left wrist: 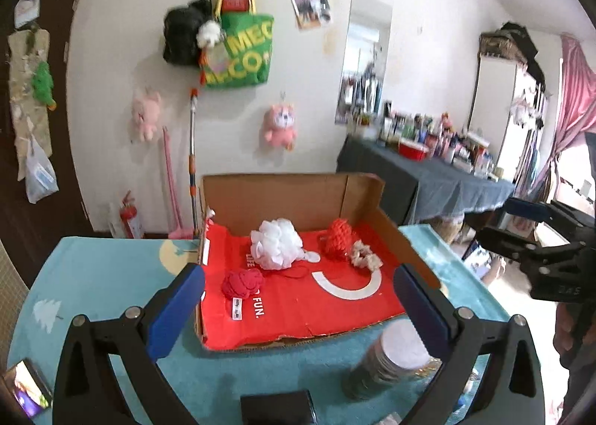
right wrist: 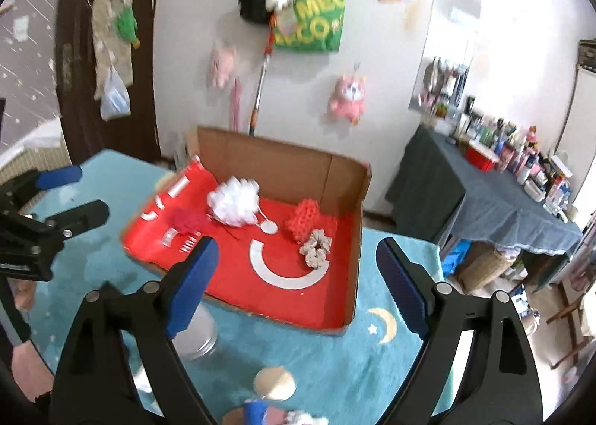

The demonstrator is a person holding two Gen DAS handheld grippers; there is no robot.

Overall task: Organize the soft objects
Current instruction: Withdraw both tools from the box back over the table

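Inside the box (left wrist: 290, 197) on the counter (left wrist: 104, 276) lie a white pouf (left wrist: 275, 244), red knits and a scrunchie (right wrist: 316, 246): light, squashy, best pinched mid-bulk. Both grippers, left (left wrist: 298, 290) and right (right wrist: 296, 268), hang wide and empty.

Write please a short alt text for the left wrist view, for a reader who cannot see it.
An open, empty left claw hangs over a shallow cardboard box with a red lining, on a teal cloth. In the box lie a white bath pouf, a red knitted ball, a red crocheted piece and a beige scrunchie. The right claw shows at the right edge.
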